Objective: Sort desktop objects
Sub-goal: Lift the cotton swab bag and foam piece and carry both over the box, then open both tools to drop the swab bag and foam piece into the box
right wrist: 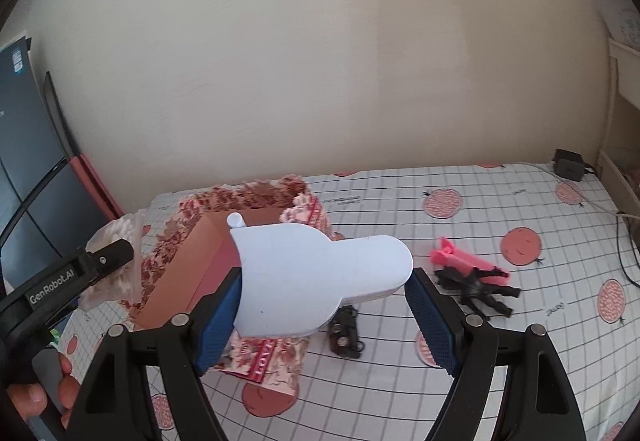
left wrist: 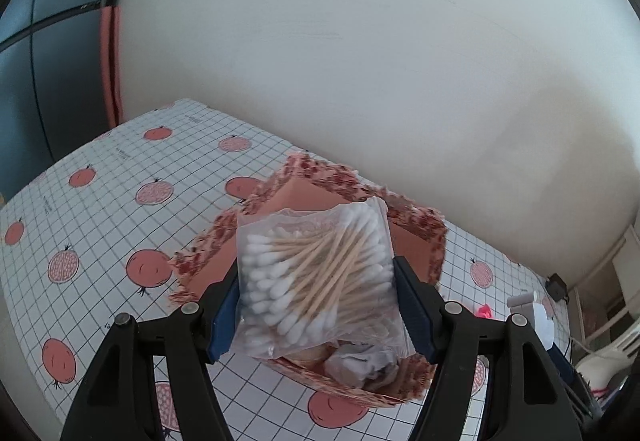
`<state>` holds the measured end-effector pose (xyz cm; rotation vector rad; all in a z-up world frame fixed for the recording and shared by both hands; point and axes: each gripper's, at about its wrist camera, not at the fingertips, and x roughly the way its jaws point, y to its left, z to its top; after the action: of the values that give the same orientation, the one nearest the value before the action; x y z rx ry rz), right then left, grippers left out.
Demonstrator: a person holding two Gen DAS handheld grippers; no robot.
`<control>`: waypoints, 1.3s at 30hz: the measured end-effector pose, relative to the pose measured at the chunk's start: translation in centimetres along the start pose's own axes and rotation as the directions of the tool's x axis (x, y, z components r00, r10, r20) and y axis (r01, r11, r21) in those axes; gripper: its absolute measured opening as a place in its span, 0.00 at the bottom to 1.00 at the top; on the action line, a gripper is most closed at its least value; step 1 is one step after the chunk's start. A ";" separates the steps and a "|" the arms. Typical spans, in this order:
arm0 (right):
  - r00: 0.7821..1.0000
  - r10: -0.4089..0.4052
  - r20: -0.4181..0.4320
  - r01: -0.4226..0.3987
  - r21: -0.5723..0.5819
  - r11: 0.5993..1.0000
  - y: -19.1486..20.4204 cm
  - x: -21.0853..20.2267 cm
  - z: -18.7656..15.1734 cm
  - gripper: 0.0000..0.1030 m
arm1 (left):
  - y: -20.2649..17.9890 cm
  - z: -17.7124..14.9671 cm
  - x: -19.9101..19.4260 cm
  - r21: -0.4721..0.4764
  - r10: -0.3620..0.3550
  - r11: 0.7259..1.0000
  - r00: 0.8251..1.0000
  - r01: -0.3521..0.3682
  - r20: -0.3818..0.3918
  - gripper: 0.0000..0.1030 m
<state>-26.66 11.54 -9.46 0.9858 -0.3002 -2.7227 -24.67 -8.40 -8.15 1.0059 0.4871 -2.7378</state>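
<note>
Clear plastic bag (left wrist: 316,277), wooden swab sticks (left wrist: 324,261)

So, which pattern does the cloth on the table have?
The tablecloth is white with a dark grid and pink-red pomegranates; the right wrist view shows it best.

Open floral box (right wrist: 224,241) blocks centre-left of table (right wrist: 500,353), crumpled items inside. Right of box: black clips (right wrist: 478,289), pink item (right wrist: 468,261), small black object (right wrist: 344,329), perhaps another clip. Far right corner: adapter (right wrist: 568,164), cable. Near-right cloth bare, passable.
</note>
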 end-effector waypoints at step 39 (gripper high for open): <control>0.997 0.068 -0.030 -0.071 -0.115 0.991 7.1 3.0 -1.8 0.80 | 6.3 0.5 0.7 -0.116 0.034 0.993 0.999 -0.034 -0.001 0.69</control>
<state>-26.72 3.71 -10.74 0.9595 -0.1660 -2.6294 -23.72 -14.51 -9.75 0.9748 0.6154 -2.6456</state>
